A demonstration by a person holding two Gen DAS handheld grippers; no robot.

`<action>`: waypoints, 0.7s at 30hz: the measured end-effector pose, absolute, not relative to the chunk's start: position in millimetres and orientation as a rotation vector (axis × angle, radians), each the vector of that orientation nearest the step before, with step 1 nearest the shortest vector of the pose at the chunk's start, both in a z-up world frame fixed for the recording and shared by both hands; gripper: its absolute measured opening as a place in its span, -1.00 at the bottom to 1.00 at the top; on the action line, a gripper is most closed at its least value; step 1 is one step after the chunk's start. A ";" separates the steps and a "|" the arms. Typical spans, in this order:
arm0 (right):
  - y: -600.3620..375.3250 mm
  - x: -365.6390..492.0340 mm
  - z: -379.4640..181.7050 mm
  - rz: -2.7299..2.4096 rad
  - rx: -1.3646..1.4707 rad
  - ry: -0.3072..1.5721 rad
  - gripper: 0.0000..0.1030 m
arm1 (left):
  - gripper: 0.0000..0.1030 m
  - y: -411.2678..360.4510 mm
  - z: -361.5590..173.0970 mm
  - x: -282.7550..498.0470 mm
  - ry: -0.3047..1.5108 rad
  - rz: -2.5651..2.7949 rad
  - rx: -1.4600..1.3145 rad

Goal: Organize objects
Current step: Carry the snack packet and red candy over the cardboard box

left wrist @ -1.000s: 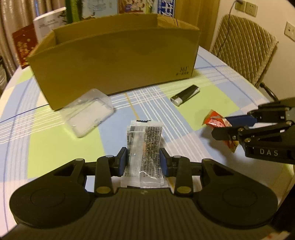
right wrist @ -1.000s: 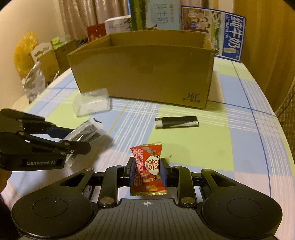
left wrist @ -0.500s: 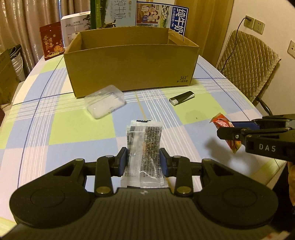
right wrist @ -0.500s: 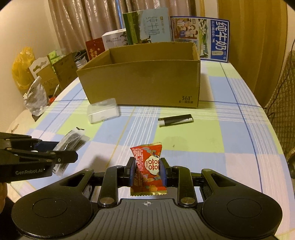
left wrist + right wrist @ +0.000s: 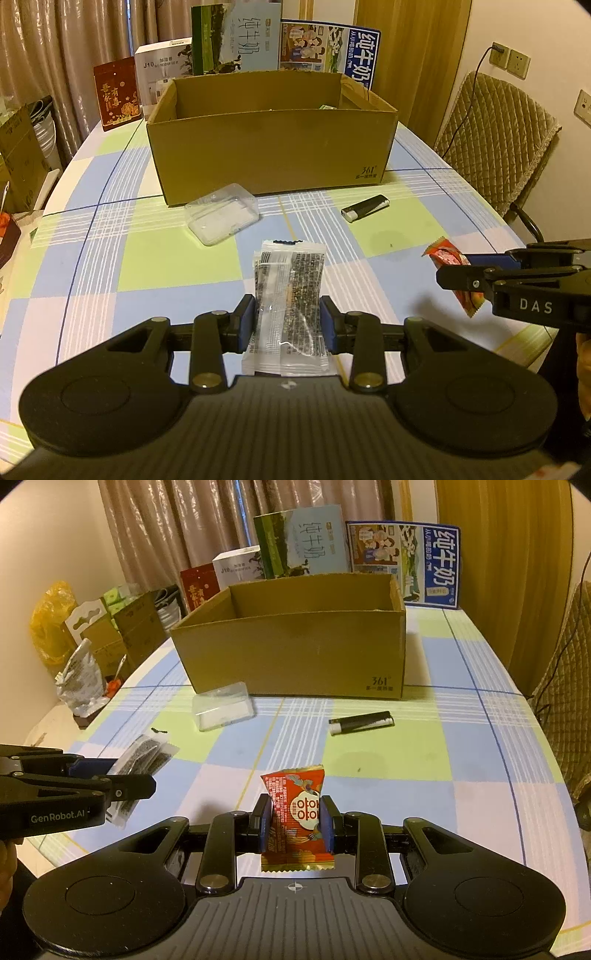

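1. Two packets are held clear of the table. In the left wrist view the left gripper point(image 5: 287, 319) is clamped on a clear plastic sachet printed with dark text point(image 5: 288, 295). Ahead of it lie a clear plastic lidded case point(image 5: 221, 213) and, ahead to its right, a black-and-white lighter point(image 5: 365, 208); beyond both stands the open brown cardboard box point(image 5: 271, 147), which seems to hold something small and green at its far right. The right gripper point(image 5: 458, 275) shows at the right edge.
2. In the right wrist view the right gripper is pinched on a red foil snack packet point(image 5: 297, 812), with the box straight ahead and well apart.
3. Judged step: carrying both to the box. Next, each must clear the near wall before letting go.
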State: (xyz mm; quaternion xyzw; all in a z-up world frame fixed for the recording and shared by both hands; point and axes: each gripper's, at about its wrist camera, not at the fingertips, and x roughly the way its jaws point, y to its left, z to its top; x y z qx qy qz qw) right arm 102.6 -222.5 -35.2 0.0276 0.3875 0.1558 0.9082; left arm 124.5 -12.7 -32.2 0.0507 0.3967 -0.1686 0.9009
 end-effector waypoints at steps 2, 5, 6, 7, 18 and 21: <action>-222.6 102.5 -35.0 0.321 0.058 0.801 -0.52 | -0.39 -12.9 -31.9 124.4 0.821 -0.351 0.105; -222.7 102.5 -34.7 0.321 0.055 0.800 -0.52 | -0.39 -13.1 -31.8 124.2 0.820 -0.351 0.105; -223.0 102.5 -34.3 0.321 0.055 0.801 -0.52 | -0.39 -13.1 -31.3 124.3 0.820 -0.352 0.105; -222.8 102.6 -33.7 0.321 0.055 0.801 -0.52 | -0.39 -13.3 -30.8 124.1 0.819 -0.352 0.105; -223.8 123.7 -1.4 0.334 0.039 0.752 -0.52 | -0.39 -14.1 -2.0 151.4 0.779 -0.373 0.136; -226.1 142.5 18.8 0.335 0.041 0.720 -0.52 | -0.39 -15.4 14.9 170.6 0.754 -0.378 0.143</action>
